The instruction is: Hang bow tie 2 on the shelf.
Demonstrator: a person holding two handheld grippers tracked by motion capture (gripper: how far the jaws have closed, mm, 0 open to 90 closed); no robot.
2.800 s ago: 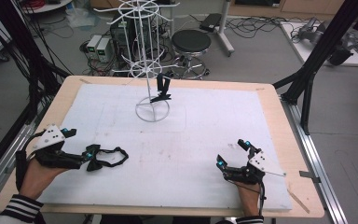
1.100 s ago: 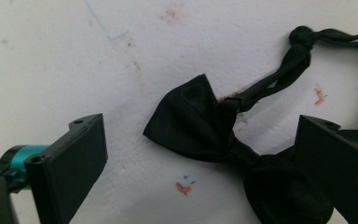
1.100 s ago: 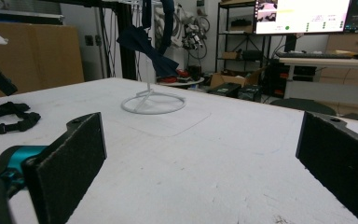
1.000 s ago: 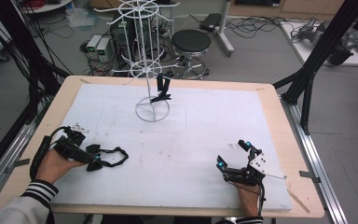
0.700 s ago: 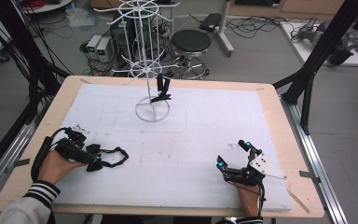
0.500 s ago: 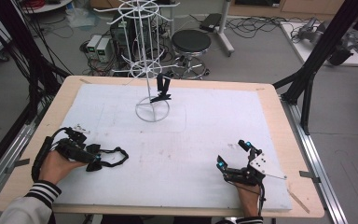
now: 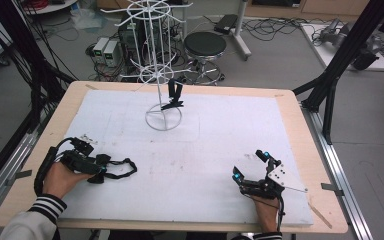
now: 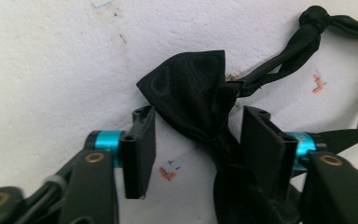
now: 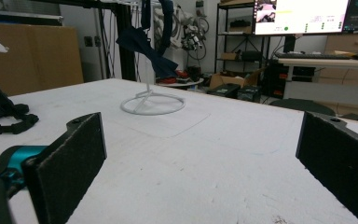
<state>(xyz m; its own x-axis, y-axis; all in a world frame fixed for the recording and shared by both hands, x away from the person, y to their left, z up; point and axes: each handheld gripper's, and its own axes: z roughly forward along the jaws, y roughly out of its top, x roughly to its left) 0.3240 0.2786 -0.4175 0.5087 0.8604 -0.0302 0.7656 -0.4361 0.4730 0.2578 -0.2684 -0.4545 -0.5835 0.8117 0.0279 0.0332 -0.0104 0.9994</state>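
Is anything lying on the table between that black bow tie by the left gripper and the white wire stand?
Nothing visible does. The bow tie lies between the left gripper's jaws, which have just been closing, and the white sheet runs bare up to the wire stand.

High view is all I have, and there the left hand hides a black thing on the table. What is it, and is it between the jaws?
Observer: It is a black bow tie with a strap. In the left gripper view one wing lies between the jaws of the left gripper, which have just been closing.
Operator: Do the pads press it already?
Observer: Not yet. White table shows between the cloth and one pad.
Operator: And the right gripper?
Observer: The right gripper view shows the right gripper wide open, with nothing between its jaws.
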